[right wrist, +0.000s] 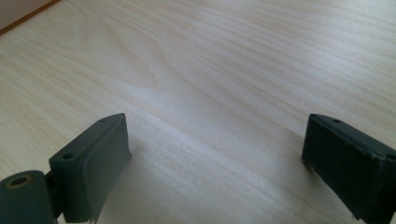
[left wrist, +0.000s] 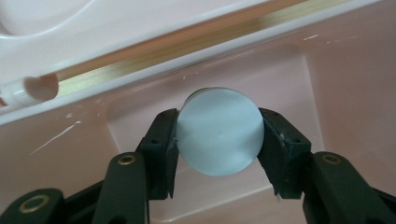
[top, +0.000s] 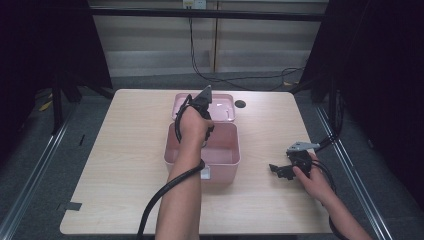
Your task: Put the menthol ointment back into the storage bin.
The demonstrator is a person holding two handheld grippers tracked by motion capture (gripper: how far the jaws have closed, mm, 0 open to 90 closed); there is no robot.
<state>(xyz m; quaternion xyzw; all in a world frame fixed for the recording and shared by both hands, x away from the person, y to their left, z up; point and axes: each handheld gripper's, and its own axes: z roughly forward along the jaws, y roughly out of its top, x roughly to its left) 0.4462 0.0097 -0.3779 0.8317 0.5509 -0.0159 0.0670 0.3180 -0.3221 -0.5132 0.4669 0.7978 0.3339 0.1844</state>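
L hand-held gripper (left wrist: 219,140) clamped a pale round disc (left wrist: 219,133) over the pink box (top: 225,155), prob. to drop it in; R hand-held gripper (right wrist: 215,163) sat open on the worktop (right wrist: 210,70), idle.

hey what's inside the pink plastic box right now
The left gripper reaches into the pink plastic box, its jaws clamped on a pale blue round disc. Bare pink floor shows around it. The forearm in the high view covers part of the box's inside.

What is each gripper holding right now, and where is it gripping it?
The left gripper clamps a pale blue round disc by its opposite edges, over the pink box. The right gripper holds nothing.
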